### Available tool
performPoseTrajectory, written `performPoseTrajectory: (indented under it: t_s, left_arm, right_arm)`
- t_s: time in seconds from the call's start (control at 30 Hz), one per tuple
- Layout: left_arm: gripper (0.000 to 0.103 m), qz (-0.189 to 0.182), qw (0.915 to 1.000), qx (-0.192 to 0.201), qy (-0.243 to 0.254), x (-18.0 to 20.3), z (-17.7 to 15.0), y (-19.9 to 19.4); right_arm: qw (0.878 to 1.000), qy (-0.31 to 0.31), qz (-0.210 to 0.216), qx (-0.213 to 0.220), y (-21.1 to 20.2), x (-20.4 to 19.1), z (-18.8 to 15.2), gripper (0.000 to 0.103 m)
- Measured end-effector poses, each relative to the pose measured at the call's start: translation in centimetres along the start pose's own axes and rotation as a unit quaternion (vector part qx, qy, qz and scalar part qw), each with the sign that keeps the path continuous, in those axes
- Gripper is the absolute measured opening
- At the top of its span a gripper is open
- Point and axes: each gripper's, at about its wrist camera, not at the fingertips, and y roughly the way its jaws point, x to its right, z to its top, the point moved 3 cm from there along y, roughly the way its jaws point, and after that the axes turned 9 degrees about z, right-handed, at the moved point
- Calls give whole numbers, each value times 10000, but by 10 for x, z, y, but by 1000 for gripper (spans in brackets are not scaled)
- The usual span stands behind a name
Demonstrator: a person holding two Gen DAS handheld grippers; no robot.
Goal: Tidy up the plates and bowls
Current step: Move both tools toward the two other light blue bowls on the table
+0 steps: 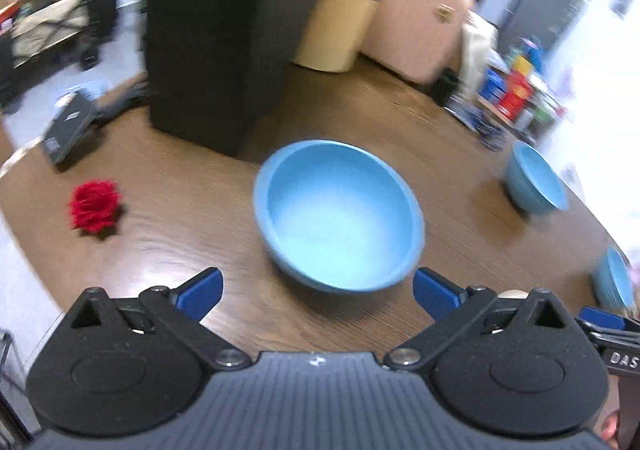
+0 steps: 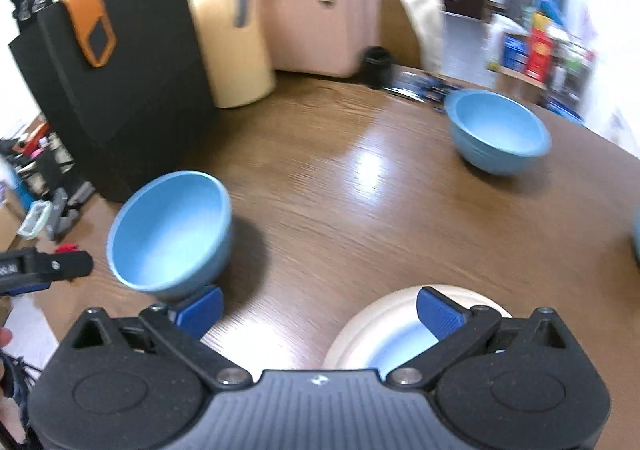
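Note:
A light blue bowl point(image 1: 340, 213) stands upright on the brown wooden table point(image 1: 192, 226), just ahead of my left gripper point(image 1: 318, 292), which is open and empty above the table. Two more blue bowls sit to the right, one at the far edge point(image 1: 536, 181) and one near the right edge point(image 1: 614, 282). In the right wrist view my right gripper point(image 2: 320, 310) is open and empty; the same near bowl point(image 2: 172, 230) lies ahead of its left finger, a cream plate point(image 2: 400, 330) sits under its right finger, and another blue bowl point(image 2: 496, 131) stands farther right.
A tall black box point(image 2: 120, 89) stands at the table's back left, with a cream cylinder point(image 2: 236, 37) and a pink case point(image 2: 320, 17) behind. A red flower-like object point(image 1: 96, 207) and a dark flat box point(image 1: 68, 125) lie at the left. The other gripper's tip point(image 2: 48, 268) shows at the left edge.

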Motion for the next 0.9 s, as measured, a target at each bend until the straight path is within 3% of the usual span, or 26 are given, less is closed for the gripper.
performPoseTrajectory:
  t_s: [0.3,0.47,0.77,0.9]
  left_arm:
    - [103,-696,9884,221,1335,86,9,-9]
    - [103,-863,9758,139,2004,129,8,-8]
    - [103,-880,9501,200,2984,189,-4,-8]
    - [103,-843,9429,204,3216,199,-7,-7]
  right_arm:
    - [9896,870,-927,673,-55,50,-26,103]
    - [9714,1189,-1858,883,-82,70,-48,103]
    - [9459,1913,-2372,1109,-104,91,-84,103]
    - [9370,2294,-2385,1116,-108,102,-98,103]
